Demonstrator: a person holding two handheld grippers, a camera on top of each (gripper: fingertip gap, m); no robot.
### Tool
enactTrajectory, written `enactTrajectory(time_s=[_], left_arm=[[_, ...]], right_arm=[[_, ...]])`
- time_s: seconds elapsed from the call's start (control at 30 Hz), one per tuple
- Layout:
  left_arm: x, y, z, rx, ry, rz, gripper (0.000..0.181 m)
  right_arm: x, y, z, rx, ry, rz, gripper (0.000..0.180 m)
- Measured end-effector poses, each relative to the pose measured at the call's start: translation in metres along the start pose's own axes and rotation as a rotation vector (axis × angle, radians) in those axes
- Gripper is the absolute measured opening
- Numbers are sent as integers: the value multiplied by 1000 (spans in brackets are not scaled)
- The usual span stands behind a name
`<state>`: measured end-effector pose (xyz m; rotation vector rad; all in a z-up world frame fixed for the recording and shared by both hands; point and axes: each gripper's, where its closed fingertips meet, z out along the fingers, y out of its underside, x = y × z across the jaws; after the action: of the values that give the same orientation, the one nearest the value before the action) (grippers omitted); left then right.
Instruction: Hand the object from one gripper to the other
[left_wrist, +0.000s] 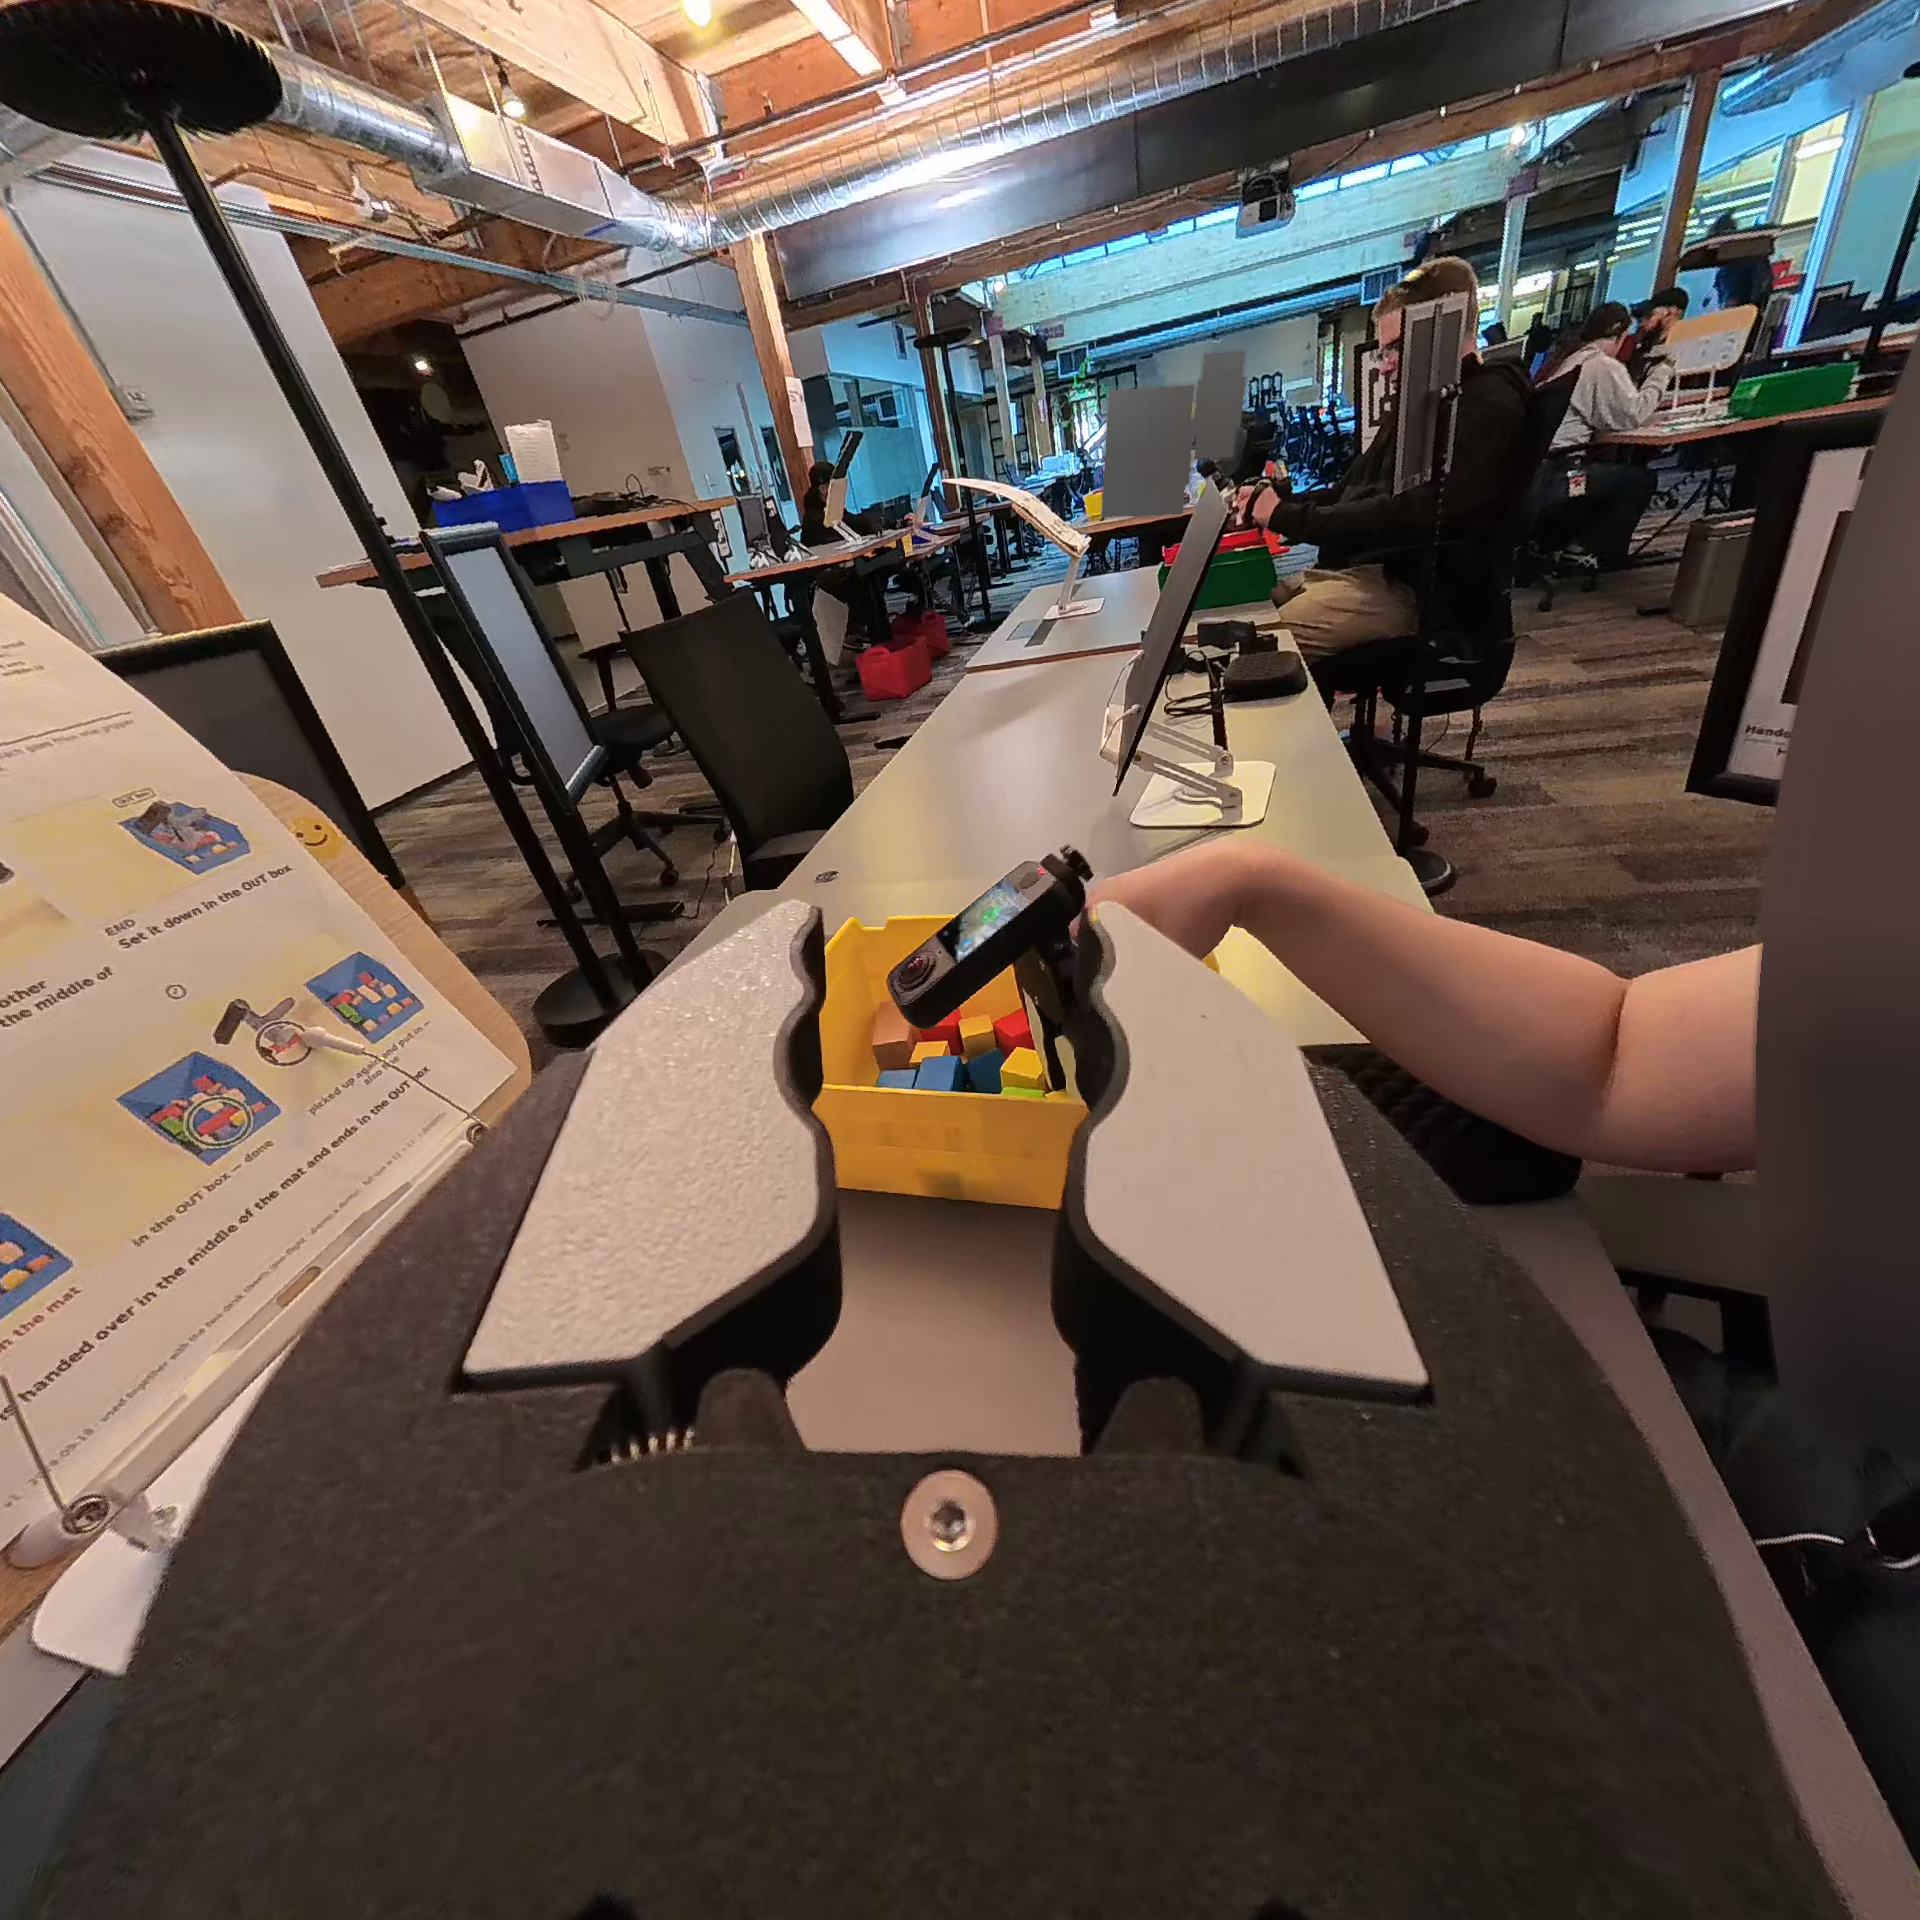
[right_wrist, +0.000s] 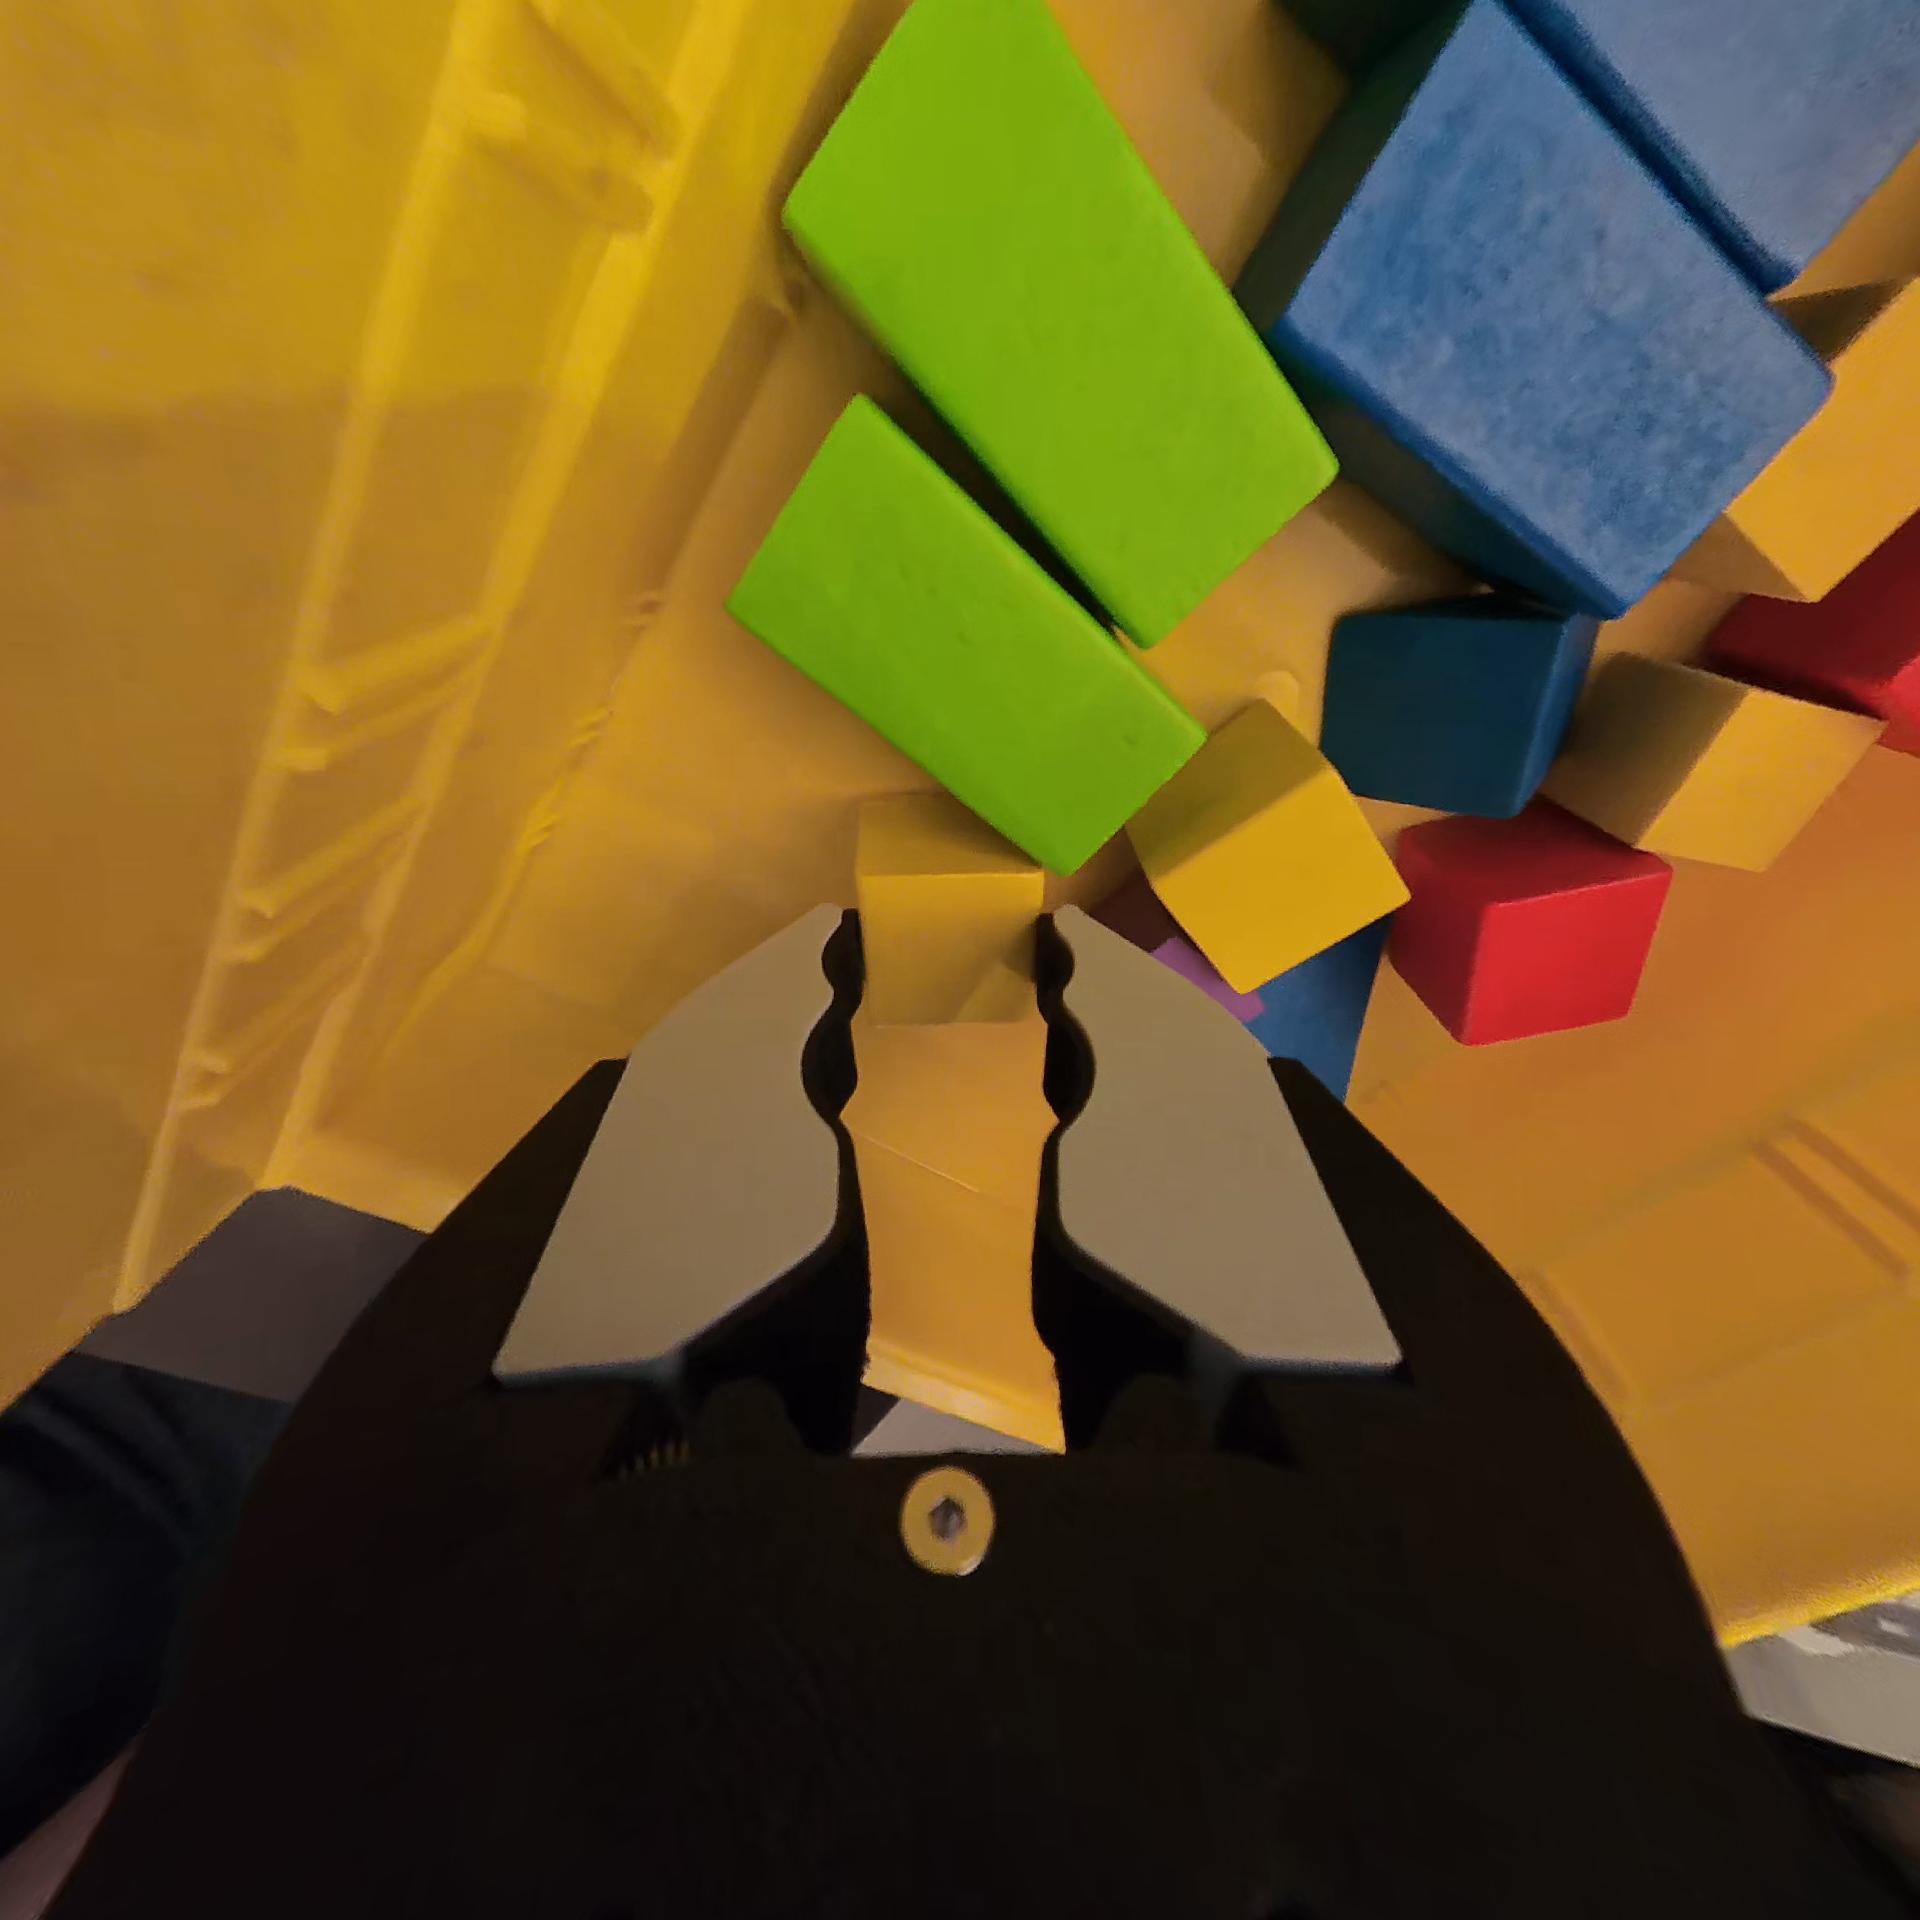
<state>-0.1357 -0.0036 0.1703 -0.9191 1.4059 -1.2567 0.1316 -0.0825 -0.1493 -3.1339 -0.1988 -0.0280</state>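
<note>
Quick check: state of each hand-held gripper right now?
Left hand-held gripper: open, empty.
Right hand-held gripper: fingers against a yellow block inside the yellow bin.

printed instruction sheet (left_wrist: 208, 1039) on a stand at left in the left wrist view: black text lines plus small pictures of bins, a circled number and a smiley sticker (left_wrist: 315, 834) on the board behind it. framed sign (left_wrist: 1766, 644) at right edge carries bold dark text, partly cut off. white paper (left_wrist: 530, 449) posted far back has lines too small to read. right wrist view: no writing visible.
</note>
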Motion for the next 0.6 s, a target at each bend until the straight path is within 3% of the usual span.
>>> enactTrajectory(time_s=[0.33,0.5,0.6], left_arm=[[3,5,-4,-40,26,-10,53],[-15,10,-23,-90,-42,-65,55],[-55,17,-52,-133,-263,-70,54]], right_arm=[[-1,-1,-11,4,5,-13,34],[2,-7,-59,194,-46,-35,34],[29,-11,-100,385,-2,-1,32]])
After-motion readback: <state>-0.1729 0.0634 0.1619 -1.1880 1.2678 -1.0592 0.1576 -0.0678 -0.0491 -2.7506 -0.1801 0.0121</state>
